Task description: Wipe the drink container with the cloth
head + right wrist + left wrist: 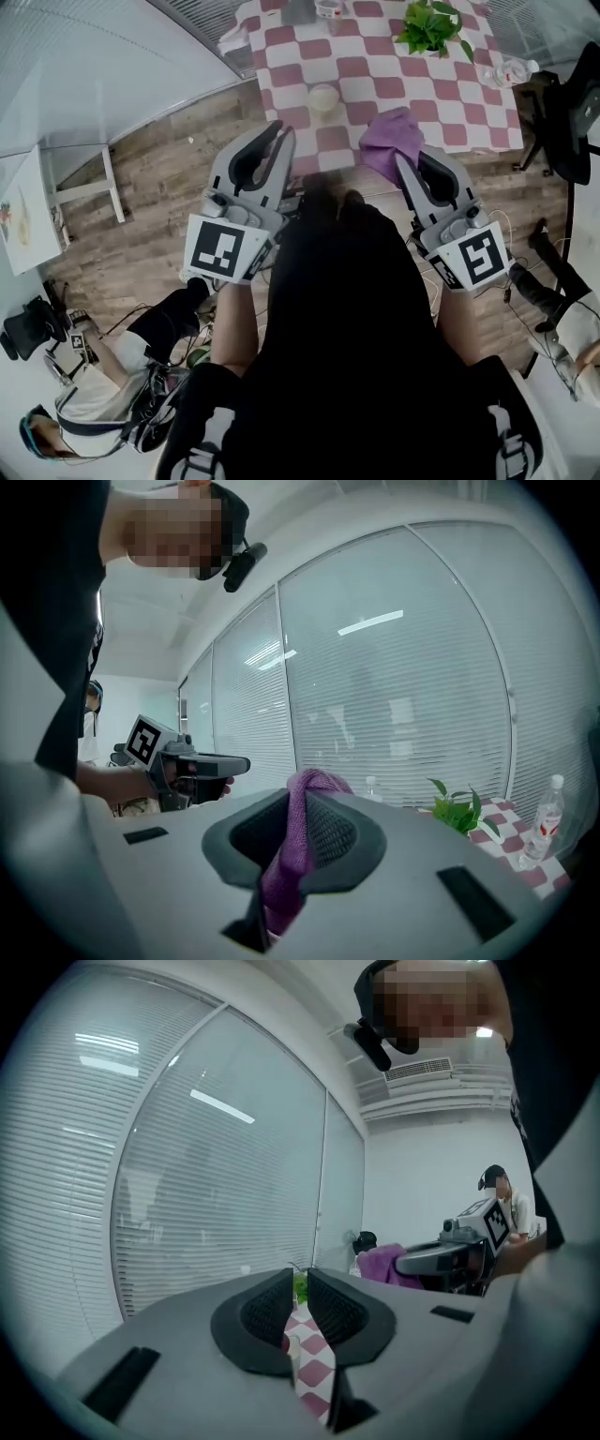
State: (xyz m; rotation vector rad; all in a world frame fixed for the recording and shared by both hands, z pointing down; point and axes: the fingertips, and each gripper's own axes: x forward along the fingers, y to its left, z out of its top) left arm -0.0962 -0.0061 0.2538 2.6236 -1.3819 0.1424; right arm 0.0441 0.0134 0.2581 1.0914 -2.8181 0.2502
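Note:
A pale cup-like drink container stands on the near part of the red-and-white checkered table. My right gripper is shut on a purple cloth, which bunches out above its tips at the table's near edge. In the right gripper view the cloth hangs pinched between the dark pads of the right gripper. My left gripper is shut and holds nothing, with its tips just short of the table's edge, left of the cup. The left gripper view shows the left gripper with only a thin slit between its pads.
A potted green plant and a lying water bottle are at the table's far right. A dark chair stands right of the table. A white frame stands on the wood floor at left. People sit low at left and at right.

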